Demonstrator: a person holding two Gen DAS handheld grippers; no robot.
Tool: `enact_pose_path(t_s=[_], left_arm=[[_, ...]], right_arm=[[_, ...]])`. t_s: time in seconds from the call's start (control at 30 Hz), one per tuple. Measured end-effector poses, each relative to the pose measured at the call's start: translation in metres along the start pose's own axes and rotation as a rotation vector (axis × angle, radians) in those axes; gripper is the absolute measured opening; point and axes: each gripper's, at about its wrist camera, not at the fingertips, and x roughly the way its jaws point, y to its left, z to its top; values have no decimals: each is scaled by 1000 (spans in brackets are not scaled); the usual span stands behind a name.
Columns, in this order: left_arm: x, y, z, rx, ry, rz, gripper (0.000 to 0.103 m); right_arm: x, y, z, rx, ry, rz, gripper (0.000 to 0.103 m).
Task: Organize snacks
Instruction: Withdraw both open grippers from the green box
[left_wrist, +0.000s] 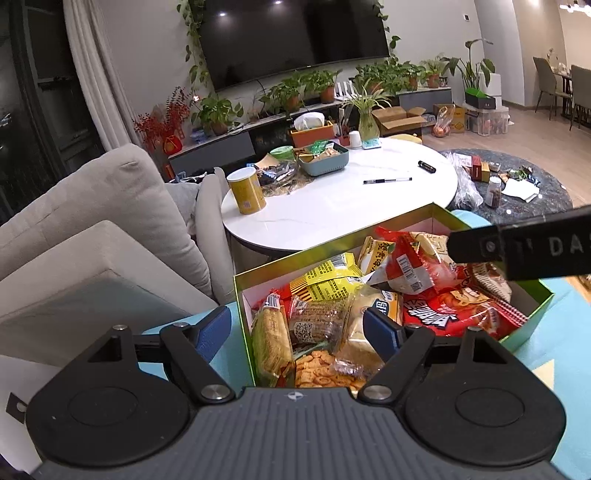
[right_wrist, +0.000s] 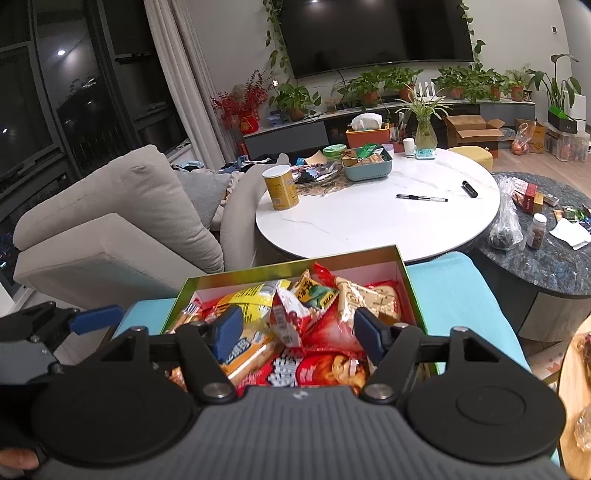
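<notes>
While both grippers hang over the snack box, here's the rundown, nearest stuff first, everything placed relative to that box:

Left gripper (left_wrist: 299, 328): right over the box's near-left corner, blue pads spread wide, nothing pinched. One pad sits outside the box wall, the other over the packets.

Right gripper (right_wrist: 295, 330): over the near half of the box, jaws apart too, empty, pads floating above the bags without pressing on any.

Snack box (left_wrist: 406, 216): open green-rimmed tray with a white inside, sitting on a light blue cushion (right_wrist: 461, 295). Crammed with packets.

Cracker packs (left_wrist: 271, 339): near-left corner of the box, clear wrap, look stiff-ish but crumbly, so I'd pinch across the short side, gently.

Red bag (left_wrist: 458, 312): right side of the box, puffy and crinkly, basically weightless, probably slippery film. Best bet is grabbing a sealed end seam, not the air-filled belly.

Yellow packet (right_wrist: 255, 299): middle-back of the box, soft and light, half buried under others.

White round table (right_wrist: 369, 221): just beyond the box's far wall.

Yellow can (right_wrist: 280, 186): on that table, back-left of the box, rigid, easy grab round the body.

Teal tray (right_wrist: 369, 166): farther back on the table, holds more snacks.
</notes>
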Motion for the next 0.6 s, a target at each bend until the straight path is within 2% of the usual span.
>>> enact_pose_path(t_s=[0.23, 0.4, 0.6], left_arm=[[-29, 0, -6, -22, -24, -2, 82], [-53, 0, -10, 1, -46, 35, 84], [-86, 11, -15, -47, -85, 54, 85]], right_arm=[[-27, 1, -8, 8, -17, 3, 85], [-50, 0, -14, 6, -46, -8, 85], [-78, -6, -15, 38, -95, -22, 85]])
